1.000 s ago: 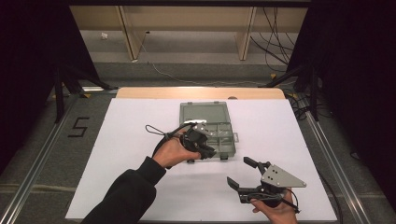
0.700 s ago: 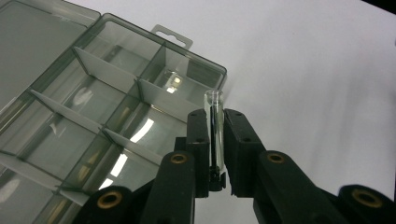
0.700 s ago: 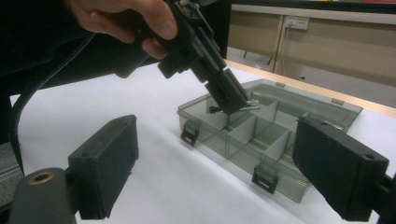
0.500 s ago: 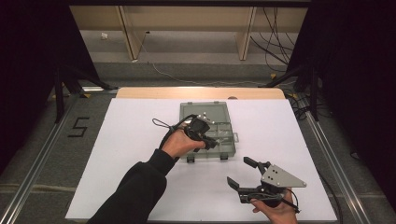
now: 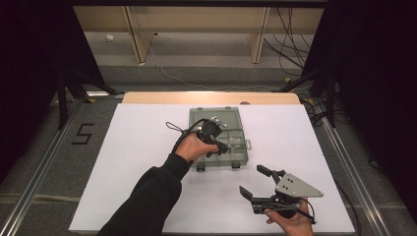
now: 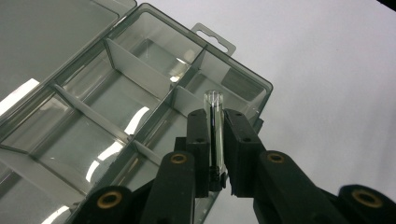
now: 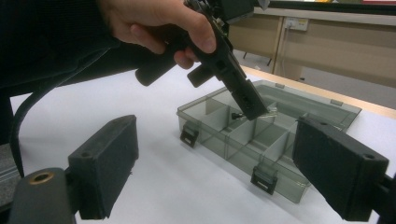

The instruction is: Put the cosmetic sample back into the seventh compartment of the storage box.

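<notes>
Over the open smoky-grey plastic compartment box (image 5: 219, 140) at the white counter's (image 5: 133, 147) middle, the left claw (image 6: 215, 140) pinches a clear thin glass tube (image 6: 214, 126) upright. Near the front edge, the right claw (image 5: 255, 183) gapes wide, empty.

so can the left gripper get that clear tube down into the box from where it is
Probably yes. The left gripper holds the clear tube right over the open box, its lid folded back and nothing between the tube and the compartments below.
</notes>
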`<state>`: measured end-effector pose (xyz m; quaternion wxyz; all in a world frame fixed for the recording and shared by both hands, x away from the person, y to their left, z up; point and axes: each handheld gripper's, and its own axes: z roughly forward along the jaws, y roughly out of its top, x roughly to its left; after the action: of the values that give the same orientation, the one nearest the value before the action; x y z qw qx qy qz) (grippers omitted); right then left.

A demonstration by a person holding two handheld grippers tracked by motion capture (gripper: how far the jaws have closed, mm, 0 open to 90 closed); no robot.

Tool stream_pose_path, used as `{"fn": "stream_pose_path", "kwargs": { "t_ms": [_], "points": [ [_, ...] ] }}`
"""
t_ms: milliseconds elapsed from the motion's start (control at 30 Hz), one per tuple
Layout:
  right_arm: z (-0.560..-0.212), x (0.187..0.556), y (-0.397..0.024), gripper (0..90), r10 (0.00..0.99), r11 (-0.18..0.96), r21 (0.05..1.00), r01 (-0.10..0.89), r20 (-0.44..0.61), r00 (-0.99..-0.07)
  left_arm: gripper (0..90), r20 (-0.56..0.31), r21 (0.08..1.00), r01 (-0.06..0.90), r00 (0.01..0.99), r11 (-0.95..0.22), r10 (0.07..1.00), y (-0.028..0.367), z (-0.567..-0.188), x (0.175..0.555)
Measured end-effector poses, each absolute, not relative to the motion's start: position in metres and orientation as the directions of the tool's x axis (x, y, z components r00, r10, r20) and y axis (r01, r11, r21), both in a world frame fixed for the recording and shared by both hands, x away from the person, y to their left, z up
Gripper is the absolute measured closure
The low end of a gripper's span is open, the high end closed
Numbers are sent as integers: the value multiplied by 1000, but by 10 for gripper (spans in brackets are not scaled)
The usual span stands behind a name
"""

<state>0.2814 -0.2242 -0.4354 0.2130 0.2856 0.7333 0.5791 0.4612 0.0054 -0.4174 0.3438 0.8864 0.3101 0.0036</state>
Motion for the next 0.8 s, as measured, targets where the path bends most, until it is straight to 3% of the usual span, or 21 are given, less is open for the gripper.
{"fn": "stream_pose_path", "kwargs": {
  "t_ms": [800],
  "points": [
    [-435, 281, -224, 155, 664, 170, 969, 182, 24, -747, 803, -242, 564, 615, 761, -551, 602, -2, -431, 474]
  ]
}}
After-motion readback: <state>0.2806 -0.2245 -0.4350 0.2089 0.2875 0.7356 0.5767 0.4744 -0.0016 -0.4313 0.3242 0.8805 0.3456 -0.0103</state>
